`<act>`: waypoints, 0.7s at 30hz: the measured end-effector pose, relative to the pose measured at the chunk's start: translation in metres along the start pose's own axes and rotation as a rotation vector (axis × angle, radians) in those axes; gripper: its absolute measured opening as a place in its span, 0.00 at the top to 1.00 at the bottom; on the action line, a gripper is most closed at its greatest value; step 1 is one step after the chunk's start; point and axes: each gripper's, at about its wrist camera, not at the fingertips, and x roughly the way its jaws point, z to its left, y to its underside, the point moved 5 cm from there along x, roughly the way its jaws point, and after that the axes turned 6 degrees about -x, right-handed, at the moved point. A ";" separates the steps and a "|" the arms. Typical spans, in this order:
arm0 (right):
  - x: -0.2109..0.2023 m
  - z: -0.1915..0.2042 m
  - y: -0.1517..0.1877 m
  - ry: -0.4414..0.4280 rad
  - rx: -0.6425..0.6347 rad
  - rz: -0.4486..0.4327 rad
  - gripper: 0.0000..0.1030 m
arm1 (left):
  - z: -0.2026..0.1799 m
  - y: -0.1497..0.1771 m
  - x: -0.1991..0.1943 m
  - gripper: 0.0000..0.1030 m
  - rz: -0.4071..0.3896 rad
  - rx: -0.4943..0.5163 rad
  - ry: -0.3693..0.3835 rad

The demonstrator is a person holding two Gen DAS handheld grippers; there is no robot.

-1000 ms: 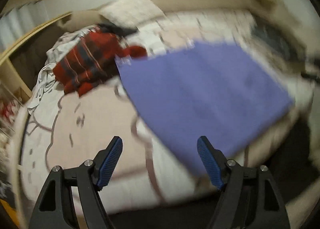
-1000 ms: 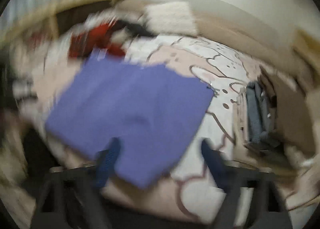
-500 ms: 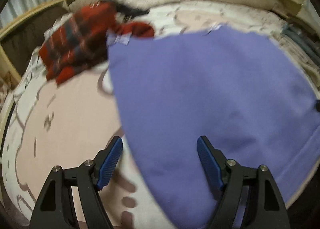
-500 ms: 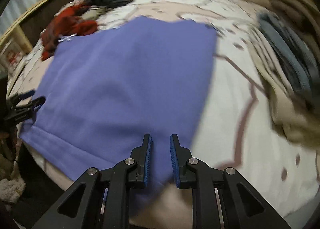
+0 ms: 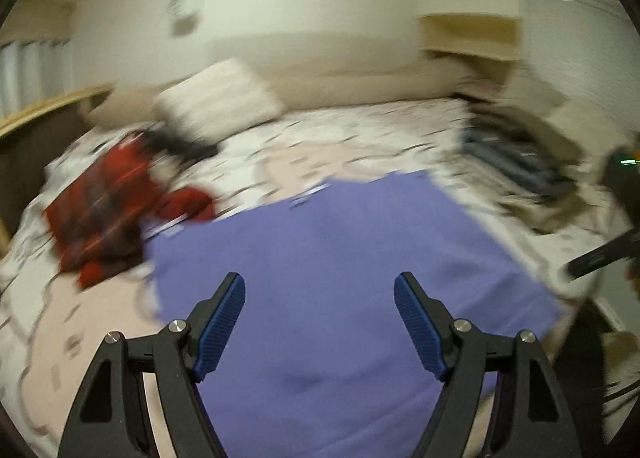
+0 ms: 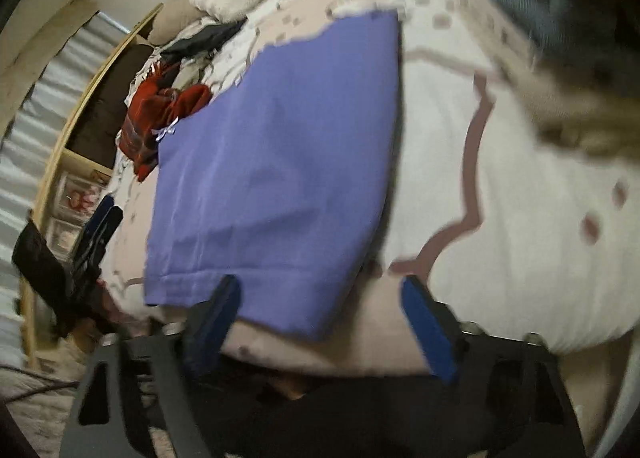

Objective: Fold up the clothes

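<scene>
A purple garment lies spread flat on the bed, its hem at the bed's near edge. My left gripper hovers open over the garment's near part, with nothing pinched between its blue pads. My right gripper is at the hem's near corner and its jaws are opening. That corner shows between the fingers, but the pads do not press on it. The left gripper also appears at the left of the right wrist view, beside the garment's edge. Both views are blurred.
A red plaid garment and dark clothes lie at the bed's far left, below a white pillow. Grey and beige folded clothes are stacked at the right. A wooden bed frame runs along the left. The bedspread is pink and white.
The right jaws, nearly shut at the purple hem half a second ago, now stand wide, and that view has rolled. The left view has swung right and up; its jaws stay wide.
</scene>
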 end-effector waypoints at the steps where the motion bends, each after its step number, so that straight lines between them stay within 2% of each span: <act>1: 0.006 -0.004 0.003 -0.033 0.045 0.014 0.36 | -0.019 0.002 0.004 0.25 -0.002 0.026 0.040; 5: 0.023 -0.021 0.019 -0.161 0.254 0.044 0.48 | -0.075 0.017 0.031 0.25 0.049 0.108 0.142; 7: 0.028 -0.027 0.025 -0.215 0.337 0.044 0.64 | -0.091 0.026 0.041 0.25 0.072 0.152 0.160; 9: 0.026 -0.029 0.026 -0.262 0.379 0.032 0.72 | -0.104 0.037 0.050 0.25 0.096 0.213 0.155; 12: 0.018 -0.025 0.021 -0.292 0.392 0.014 0.79 | -0.107 0.058 0.069 0.25 0.157 0.305 0.105; 15: 0.012 -0.018 0.013 -0.304 0.383 0.003 0.84 | -0.103 0.068 0.077 0.25 0.186 0.321 0.077; 18: 0.008 -0.008 0.003 -0.311 0.363 0.004 0.87 | -0.106 0.062 0.068 0.25 0.151 0.333 0.073; 21: 0.007 0.000 -0.005 -0.301 0.326 0.019 0.88 | -0.115 0.050 0.047 0.25 0.081 0.350 0.106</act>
